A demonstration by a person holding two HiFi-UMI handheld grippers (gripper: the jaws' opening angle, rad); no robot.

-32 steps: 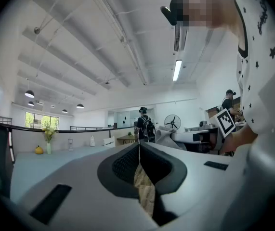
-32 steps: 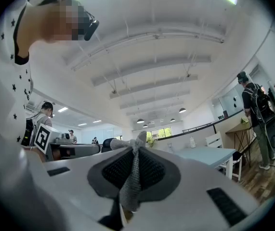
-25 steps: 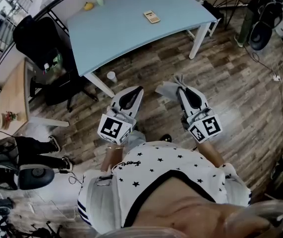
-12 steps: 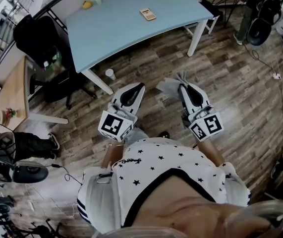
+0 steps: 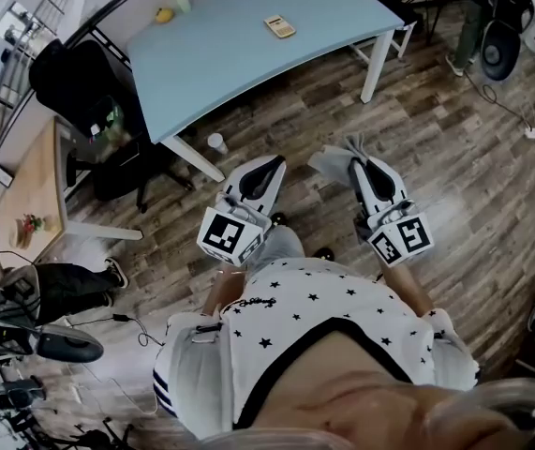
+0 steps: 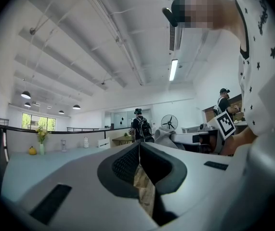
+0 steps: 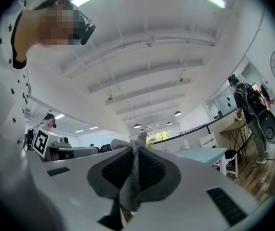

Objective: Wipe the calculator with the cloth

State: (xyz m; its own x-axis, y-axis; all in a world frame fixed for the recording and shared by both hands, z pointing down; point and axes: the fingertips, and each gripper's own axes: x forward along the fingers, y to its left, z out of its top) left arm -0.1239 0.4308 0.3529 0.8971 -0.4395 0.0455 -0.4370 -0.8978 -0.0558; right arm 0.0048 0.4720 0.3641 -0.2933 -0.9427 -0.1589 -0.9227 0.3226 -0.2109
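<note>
The pale blue worktop point(image 5: 239, 64) stands at 12 o'clock on a wood-plank floor point(image 5: 454, 148). The calculator point(image 5: 280, 27) lies near its far edge, well apart from both grippers. The left gripper point(image 5: 271, 165) has its jaws together on nothing. The right gripper point(image 5: 355, 156) has its jaws clamped on the grey cloth point(image 5: 331, 163), which sticks out past the tips. A black chair point(image 5: 78, 82) sits at 10 o'clock, and a cup point(image 5: 215, 143) stands on the floor by a worktop leg.
</note>
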